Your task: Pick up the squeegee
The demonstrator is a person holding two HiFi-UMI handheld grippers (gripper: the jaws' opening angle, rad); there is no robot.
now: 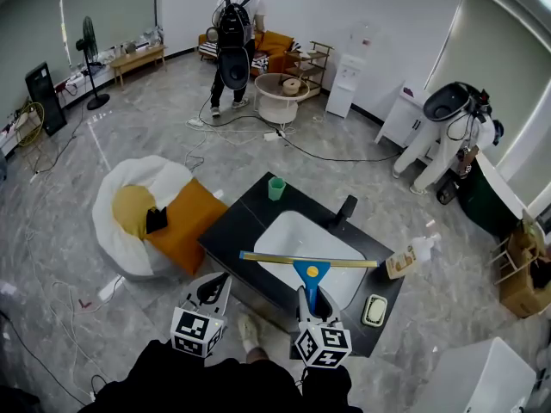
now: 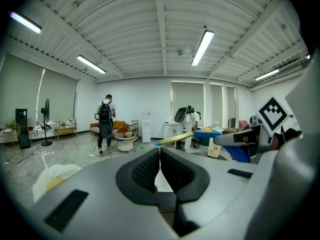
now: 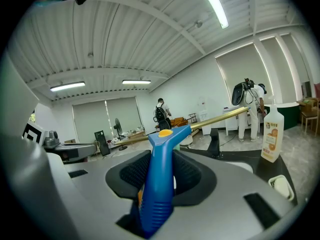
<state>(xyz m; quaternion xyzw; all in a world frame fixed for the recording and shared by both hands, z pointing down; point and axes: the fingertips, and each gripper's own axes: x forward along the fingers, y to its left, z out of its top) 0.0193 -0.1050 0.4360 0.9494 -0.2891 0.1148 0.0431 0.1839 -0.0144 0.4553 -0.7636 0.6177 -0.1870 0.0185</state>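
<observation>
The squeegee (image 1: 311, 270) has a blue handle and a long brass-coloured blade bar, and it hangs level over the white sink. My right gripper (image 1: 310, 296) is shut on the blue handle (image 3: 159, 181), which stands up between the black pads, the bar (image 3: 220, 118) stretching across beyond the jaws. My left gripper (image 1: 216, 286) hovers to the left, off the counter's near corner, apart from the squeegee. Its jaws (image 2: 159, 157) are pressed together with nothing in them. In the left gripper view the squeegee (image 2: 210, 133) shows at the right.
A black counter (image 1: 232, 228) holds the white sink, a green cup (image 1: 275, 188), a black faucet (image 1: 346, 211), a spray bottle (image 1: 411, 256) and a small soap dish (image 1: 374, 310). A white beanbag with an orange cushion (image 1: 181, 222) lies to the left. A person with a backpack (image 1: 234, 33) stands far back.
</observation>
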